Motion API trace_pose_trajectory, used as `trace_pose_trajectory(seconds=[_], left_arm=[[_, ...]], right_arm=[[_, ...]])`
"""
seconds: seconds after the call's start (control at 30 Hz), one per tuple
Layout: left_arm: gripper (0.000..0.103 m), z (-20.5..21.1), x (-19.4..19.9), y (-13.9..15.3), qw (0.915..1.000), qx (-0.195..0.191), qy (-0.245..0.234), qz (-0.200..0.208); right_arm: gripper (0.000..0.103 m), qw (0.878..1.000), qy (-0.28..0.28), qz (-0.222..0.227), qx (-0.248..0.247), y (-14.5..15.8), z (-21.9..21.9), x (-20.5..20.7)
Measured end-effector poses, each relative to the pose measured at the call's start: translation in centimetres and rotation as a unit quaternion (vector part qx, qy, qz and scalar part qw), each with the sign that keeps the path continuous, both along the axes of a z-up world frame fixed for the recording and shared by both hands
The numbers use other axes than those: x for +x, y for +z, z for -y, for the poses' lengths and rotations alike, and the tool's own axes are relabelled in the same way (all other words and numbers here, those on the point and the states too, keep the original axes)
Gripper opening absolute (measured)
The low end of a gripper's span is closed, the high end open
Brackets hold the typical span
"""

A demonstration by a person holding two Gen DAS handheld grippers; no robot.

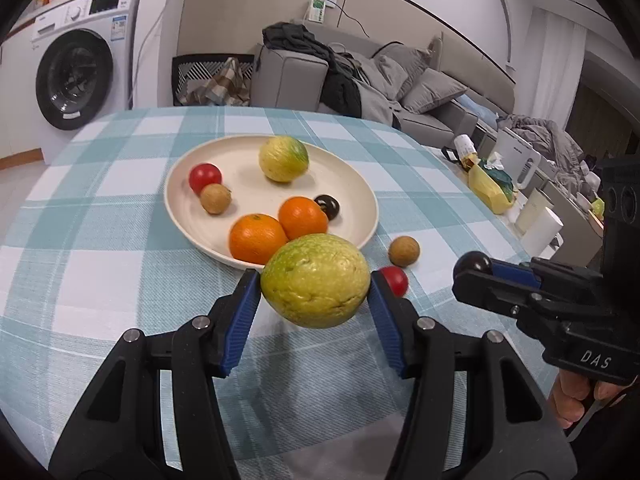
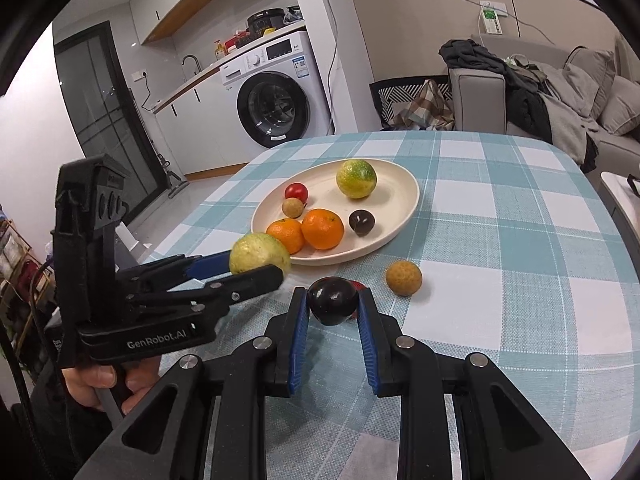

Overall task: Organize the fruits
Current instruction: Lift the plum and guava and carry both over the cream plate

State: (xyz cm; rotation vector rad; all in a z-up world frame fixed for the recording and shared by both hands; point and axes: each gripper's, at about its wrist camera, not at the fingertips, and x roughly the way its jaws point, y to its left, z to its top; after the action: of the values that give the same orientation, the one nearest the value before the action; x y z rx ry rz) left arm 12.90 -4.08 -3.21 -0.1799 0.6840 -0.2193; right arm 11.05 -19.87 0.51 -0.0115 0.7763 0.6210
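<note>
So both grippers are loaded. The left gripper [image 1: 315, 286] has its fingers clamped on a green-yellow guava [image 1: 315, 280], held just above the bench [image 1: 100, 240] at the plate's [image 1: 352, 184] 6 o'clock rim. The right gripper [image 2: 334, 300] is squeezed tight on a dark plum [image 2: 334, 300], off the plate at 5 o'clock. On the plate: another guava [image 1: 283, 159] at 12, two oranges [image 1: 258, 238] near 6, a red tomato [image 1: 205, 177] and a brown longan [image 1: 216, 198] at 9, a dark plum [image 1: 327, 206] at 4. Loose on the checked cloth, a longan [image 1: 404, 251] and a tomato [image 1: 394, 280] sit just off the rim at 4 to 5 o'clock.
</note>
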Motion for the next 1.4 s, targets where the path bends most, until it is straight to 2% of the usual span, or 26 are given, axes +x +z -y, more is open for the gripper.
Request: trace_pose_trajectory(seconds=[0.43, 1.0, 1.4], left_arm=[[0.052, -2.4, -0.3, 1.0, 0.9984, 0.027, 0.039, 0.031], [0.052, -6.1, 1.5, 0.9, 0.9958, 0.009, 0.084, 0.033], [0.052, -6.9, 3.2, 0.2, 0.9958, -0.009, 0.09, 0.015]], right_arm=[[0.025, 1.0, -0.003, -0.003, 0.024, -0.8, -1.3, 0.9], [0.025, 1.0, -0.007, -0.007, 0.01, -1.7, -3.8, 3.2], [0.025, 0.999, -0.03, -0.013, 0.004, -1.9, -5.1, 5.3]])
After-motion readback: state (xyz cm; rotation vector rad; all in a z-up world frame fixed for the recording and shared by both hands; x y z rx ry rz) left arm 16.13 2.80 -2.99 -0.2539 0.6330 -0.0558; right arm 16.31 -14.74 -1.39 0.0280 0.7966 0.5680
